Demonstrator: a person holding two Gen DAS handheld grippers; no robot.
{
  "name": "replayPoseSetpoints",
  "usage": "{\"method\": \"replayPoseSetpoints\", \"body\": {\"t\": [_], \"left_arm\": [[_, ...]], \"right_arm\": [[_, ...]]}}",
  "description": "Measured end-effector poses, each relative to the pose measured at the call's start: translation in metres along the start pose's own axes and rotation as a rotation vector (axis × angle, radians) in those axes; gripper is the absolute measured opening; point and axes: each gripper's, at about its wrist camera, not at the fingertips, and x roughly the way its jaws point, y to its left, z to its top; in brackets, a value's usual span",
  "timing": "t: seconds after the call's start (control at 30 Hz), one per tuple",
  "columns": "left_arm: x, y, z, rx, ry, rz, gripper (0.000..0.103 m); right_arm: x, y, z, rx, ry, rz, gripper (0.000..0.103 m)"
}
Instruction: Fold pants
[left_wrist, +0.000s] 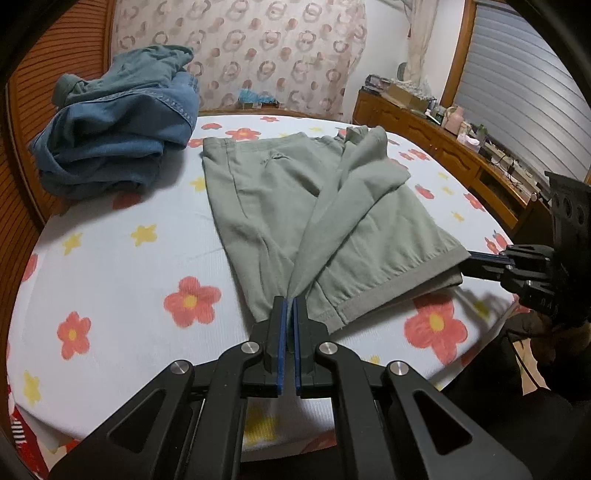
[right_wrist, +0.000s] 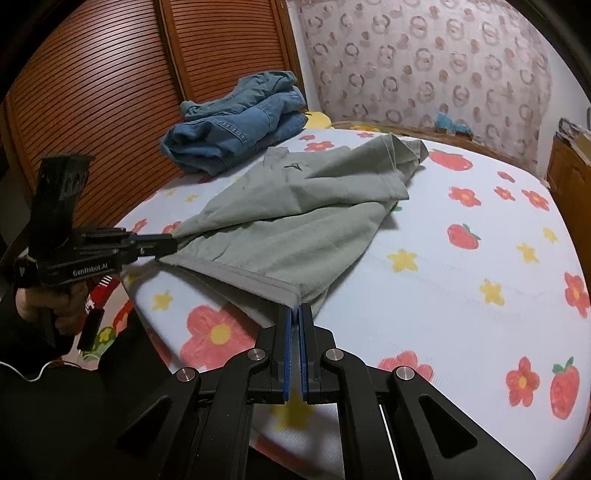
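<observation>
A: The bed (left_wrist: 110, 236) is carrying the green pants (left_wrist: 295, 206), which are lying flat mid-sheet beside the jeans (left_wrist: 122, 122), probably for folding.

B: The left gripper (left_wrist: 290, 301) and right gripper (right_wrist: 295, 308) are each clamping a waistband corner. "GenRobot.AI" is showing on the left handle.

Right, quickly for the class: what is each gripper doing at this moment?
Left gripper: shut on the near hem of the grey-green cotton pants.
Right gripper: shut on the same hem's other corner.
</observation>
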Motion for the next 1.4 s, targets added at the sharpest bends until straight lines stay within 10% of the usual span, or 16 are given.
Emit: {"method": "replayPoseSetpoints", "body": {"t": [0.43, 0.77, 1.4], "left_arm": [[-0.007, 0.003, 0.007, -0.006, -0.012, 0.036, 0.011], [0.001, -0.002, 0.039, 0.046, -0.055, 0.051, 0.076], [0.058, -0.087, 0.113, 0.246, -0.027, -0.048, 0.07]], "right_arm": [[-0.02, -0.007, 0.007, 0.025, -0.05, -0.066, 0.009], [-0.014, -0.021, 0.02, 0.031, -0.083, -0.159, 0.032], [0.004, -0.071, 0.032, 0.096, -0.085, -0.275, 0.048]]}}
